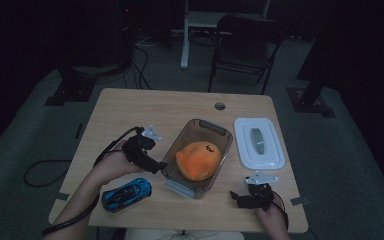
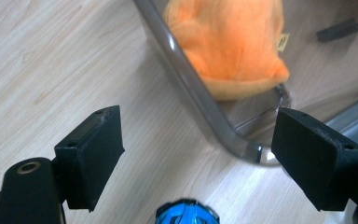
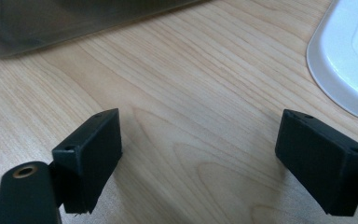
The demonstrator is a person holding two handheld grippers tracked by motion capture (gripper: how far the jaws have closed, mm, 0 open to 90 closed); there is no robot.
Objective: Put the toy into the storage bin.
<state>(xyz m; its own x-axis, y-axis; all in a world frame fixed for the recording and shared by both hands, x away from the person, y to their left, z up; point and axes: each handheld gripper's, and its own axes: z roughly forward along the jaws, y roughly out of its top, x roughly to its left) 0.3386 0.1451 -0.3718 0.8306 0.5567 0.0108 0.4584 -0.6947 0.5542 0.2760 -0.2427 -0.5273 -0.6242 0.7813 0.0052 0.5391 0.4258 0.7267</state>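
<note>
Black left gripper [image 1: 156,166] beside container [image 1: 180,145], jaws apart

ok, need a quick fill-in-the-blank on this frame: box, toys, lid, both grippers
1. The orange plush toy lies inside the clear ____ box.
2. The white lid lies on the table, off the box, on its ____ side in the high view.
3. The toy car near the left gripper is ____ in colour.
4. The right gripper has its jaws ____, nothing between them.

Missing words: plastic; right; blue; open

Orange plush toy [image 1: 198,160] inside clear container [image 1: 215,128]
</note>
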